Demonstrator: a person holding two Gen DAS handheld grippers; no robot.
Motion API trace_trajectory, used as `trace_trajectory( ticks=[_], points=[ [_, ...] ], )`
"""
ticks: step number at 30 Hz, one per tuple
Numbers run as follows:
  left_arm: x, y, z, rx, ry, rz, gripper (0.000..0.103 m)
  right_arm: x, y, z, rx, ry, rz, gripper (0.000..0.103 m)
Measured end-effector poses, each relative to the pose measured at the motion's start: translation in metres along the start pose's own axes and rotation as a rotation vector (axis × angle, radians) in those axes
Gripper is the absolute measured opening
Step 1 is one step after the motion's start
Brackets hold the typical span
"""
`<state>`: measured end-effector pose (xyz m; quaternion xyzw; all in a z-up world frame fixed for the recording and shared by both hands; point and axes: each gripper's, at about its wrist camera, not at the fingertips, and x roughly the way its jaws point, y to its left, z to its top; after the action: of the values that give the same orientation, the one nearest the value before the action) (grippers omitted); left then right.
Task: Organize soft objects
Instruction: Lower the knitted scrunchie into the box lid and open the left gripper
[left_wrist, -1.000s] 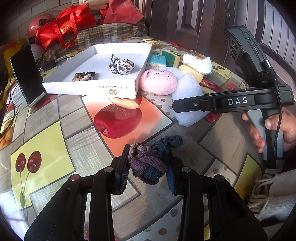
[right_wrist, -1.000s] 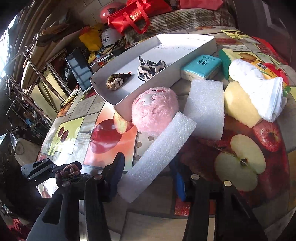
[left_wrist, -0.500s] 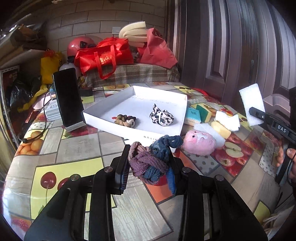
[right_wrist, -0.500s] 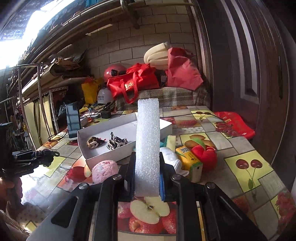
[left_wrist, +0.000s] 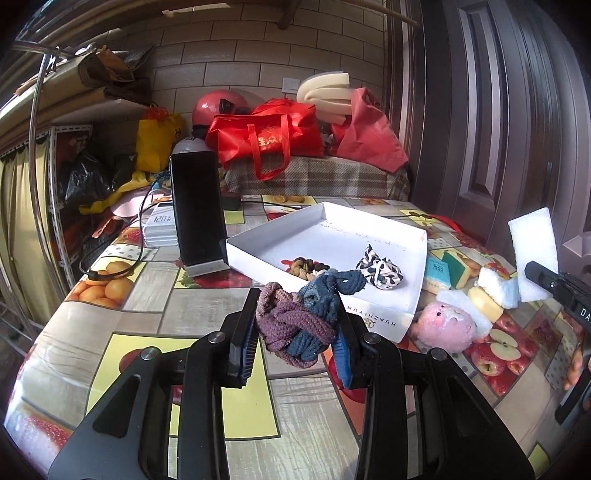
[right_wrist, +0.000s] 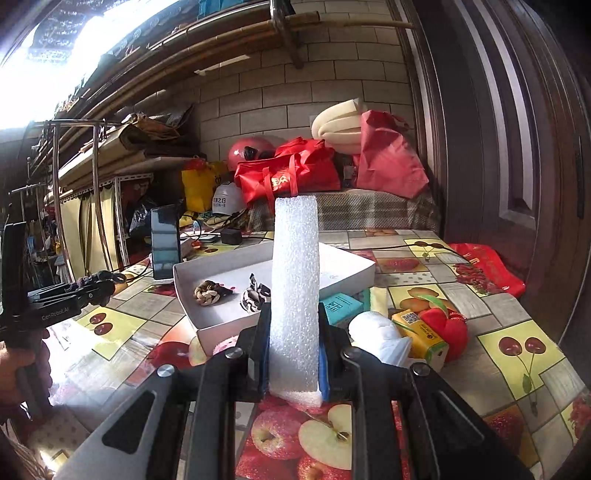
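Above the table (left_wrist: 147, 280), braided scrunchie (left_wrist: 299, 325) and foam strip (right_wrist: 295, 295) now higher.

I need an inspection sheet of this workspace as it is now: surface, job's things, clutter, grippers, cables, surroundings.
Surface: table under a fruit-print cover.
Job's things: white tray holds a brown scrunchie and a black-and-white scrunchie; pink plush and sponges lie beside it.
Clutter: phone on stand, juice carton.
Grippers: left gripper clamps a purple-blue scrunchie; right gripper clamps a white foam strip, upright.
Cables: black cable near the phone.
Surroundings: brick wall, red bags, wooden door.
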<state>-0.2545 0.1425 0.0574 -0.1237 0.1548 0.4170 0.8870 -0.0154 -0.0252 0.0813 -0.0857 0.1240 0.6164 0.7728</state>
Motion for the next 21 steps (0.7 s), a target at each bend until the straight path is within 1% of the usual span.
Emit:
trace_trajectory(
  ticks=[3,6,10,13,17,21],
  points=[
    [0.004,-0.002,0.001,0.006,-0.001,-0.001,0.034,0.018,0.025,0.001,-0.011,0.032,0.081,0.018],
    [0.003,0.004,0.001,-0.022,-0.005,-0.004,0.034,0.039,0.052,0.002,-0.032,0.066,0.152,0.018],
    [0.001,0.017,0.001,-0.071,-0.022,0.024,0.034,0.059,0.087,0.004,-0.084,0.049,0.21,0.018],
    [0.0,0.03,0.001,-0.108,-0.028,0.051,0.034,0.076,0.105,0.006,-0.087,0.051,0.254,0.018],
    [0.003,0.045,0.0,-0.162,-0.011,0.072,0.034,0.095,0.111,0.013,-0.057,0.03,0.288,0.018],
    [0.005,0.044,-0.001,-0.161,-0.008,0.085,0.034,0.117,0.1,0.019,-0.013,0.032,0.285,0.018]
  ],
)
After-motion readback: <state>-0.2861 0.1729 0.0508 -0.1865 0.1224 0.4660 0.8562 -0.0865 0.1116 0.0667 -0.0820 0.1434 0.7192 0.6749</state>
